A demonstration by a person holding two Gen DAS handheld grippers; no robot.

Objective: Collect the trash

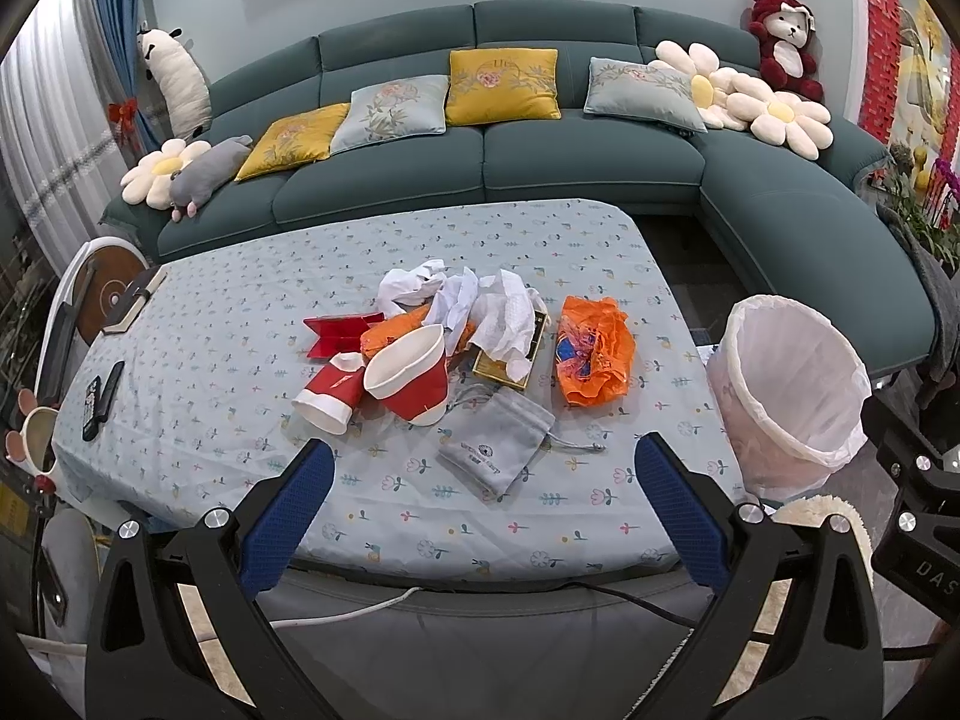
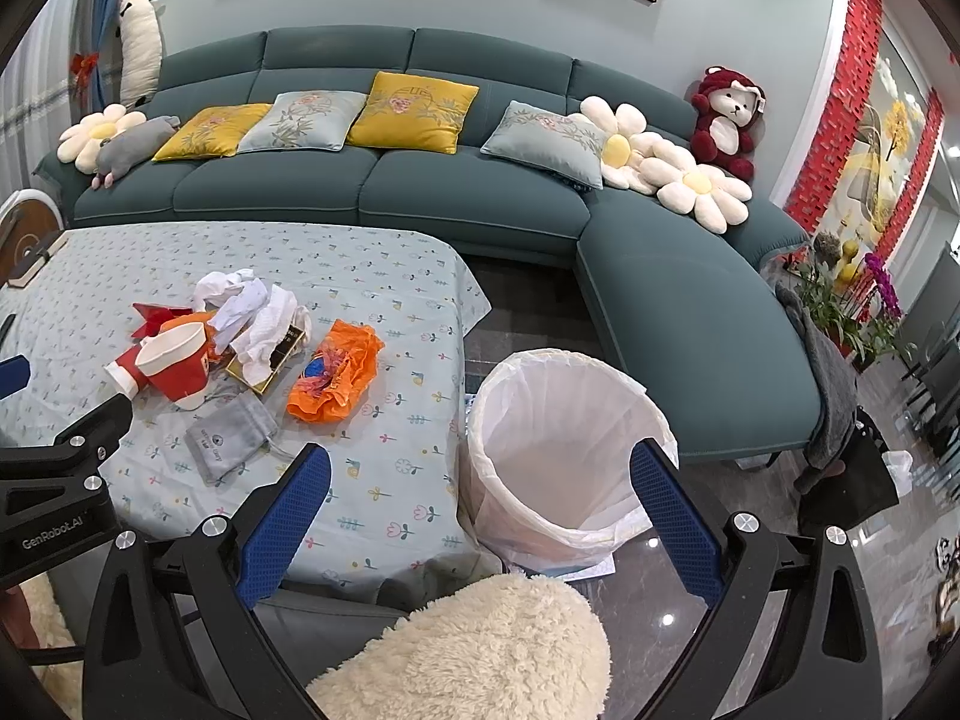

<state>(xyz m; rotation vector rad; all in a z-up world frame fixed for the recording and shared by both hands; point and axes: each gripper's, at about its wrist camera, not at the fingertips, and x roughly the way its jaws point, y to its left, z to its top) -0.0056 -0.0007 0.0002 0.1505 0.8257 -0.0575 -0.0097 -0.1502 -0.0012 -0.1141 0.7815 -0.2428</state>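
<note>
Both grippers — the left gripper (image 1: 483,465) and right gripper (image 2: 480,474) — are hovering spread wide and empty, since the trash pile (image 1: 456,330) is sitting mid-table with the lined bin (image 2: 564,456) waiting just beside the table's (image 1: 372,240) edge.

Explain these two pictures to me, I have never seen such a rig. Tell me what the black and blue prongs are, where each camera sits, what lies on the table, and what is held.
The prongs are hand-held grippers, one in each of a person's hands, each carrying a wide-angle camera that looks along its fingers. One picture is from the left gripper, the other from the right gripper. Both are open and hold nothing. On the table lie trash: two red paper cups, crumpled white tissues, an orange plastic bag and a grey pouch. A lined bin stands beside the table.
</note>
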